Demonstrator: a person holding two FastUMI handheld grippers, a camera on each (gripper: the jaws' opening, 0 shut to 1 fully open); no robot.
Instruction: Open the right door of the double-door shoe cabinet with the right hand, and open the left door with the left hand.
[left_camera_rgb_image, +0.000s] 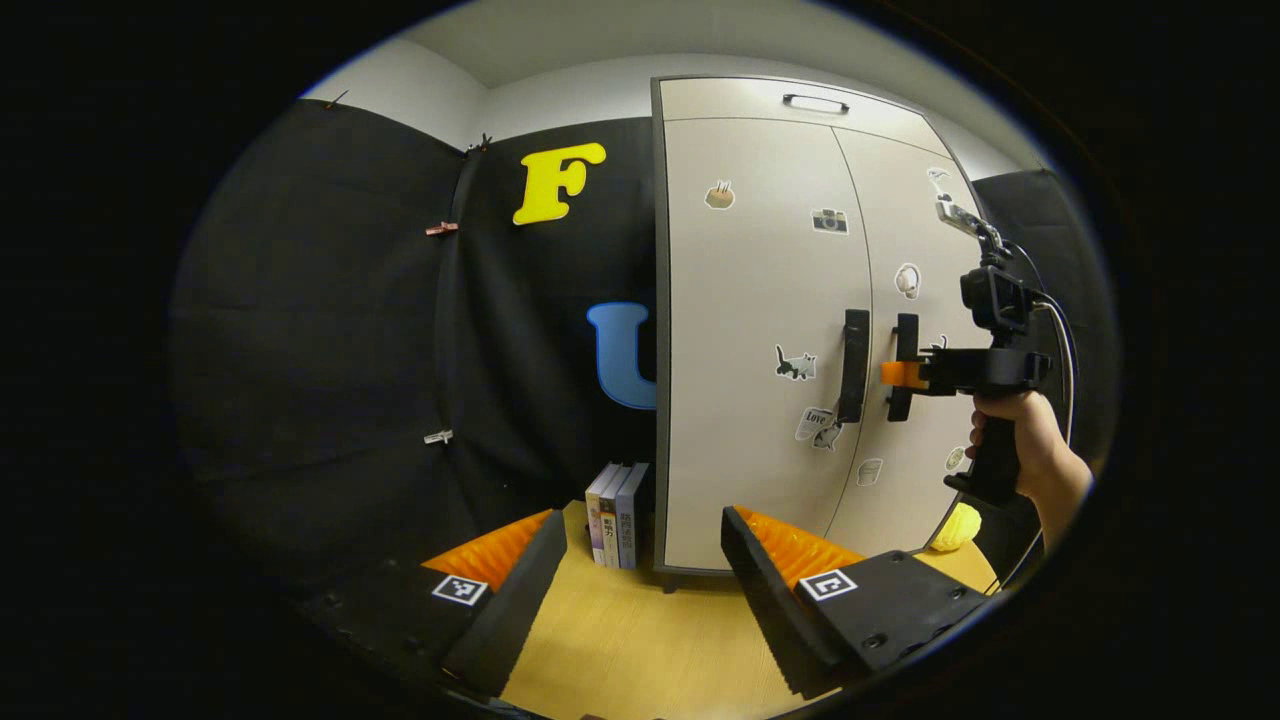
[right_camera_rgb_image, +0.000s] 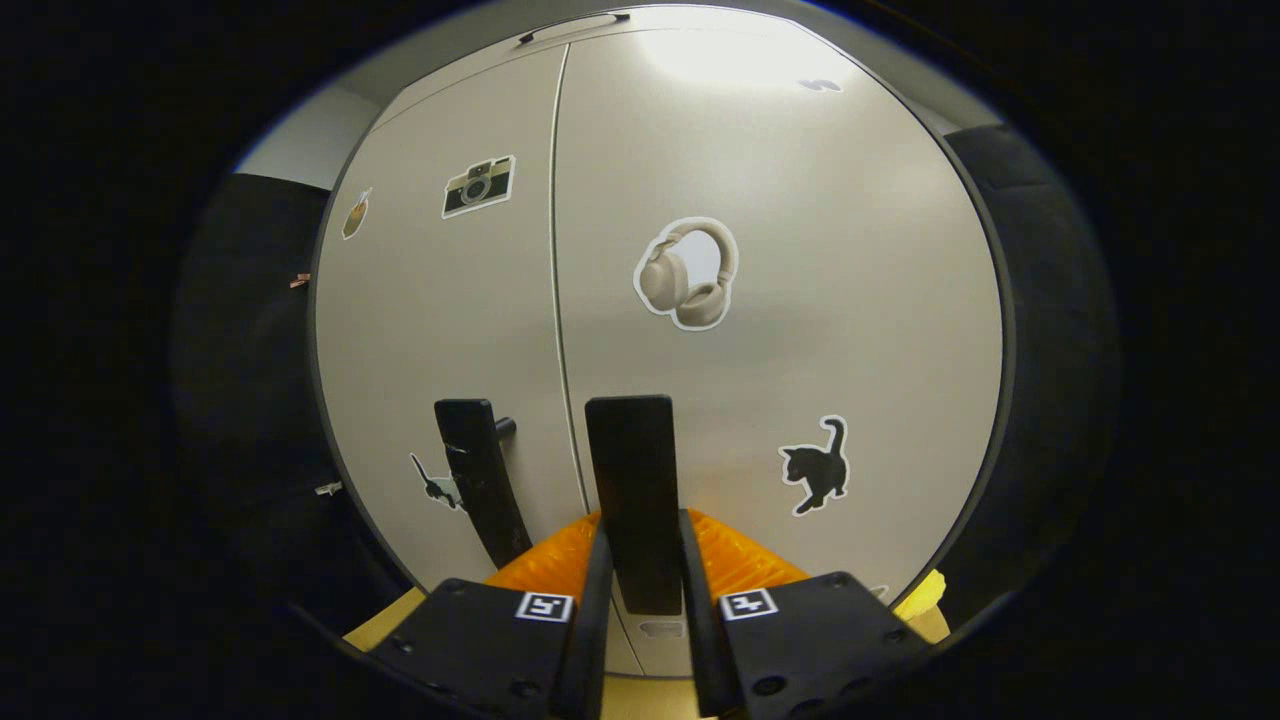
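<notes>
The pale shoe cabinet (left_camera_rgb_image: 760, 300) stands upright with both doors flush and several stickers on them. Two black vertical handles sit side by side at the centre seam. In the right gripper view my right gripper (right_camera_rgb_image: 640, 545) is shut on the right door's handle (right_camera_rgb_image: 632, 470), and the left door's handle (right_camera_rgb_image: 478, 470) stands free beside it. In the left gripper view a hand holds the right gripper (left_camera_rgb_image: 905, 375) on the right handle (left_camera_rgb_image: 905, 340), next to the left handle (left_camera_rgb_image: 853, 365). My left gripper (left_camera_rgb_image: 642, 518) is open, low and well short of the cabinet, with nothing between its fingers.
Several books (left_camera_rgb_image: 617, 515) stand upright against the cabinet's left side on the wooden surface (left_camera_rgb_image: 630, 640). A yellow object (left_camera_rgb_image: 957, 525) lies at the cabinet's lower right. A small top panel with its own handle (left_camera_rgb_image: 815, 102) sits above the doors.
</notes>
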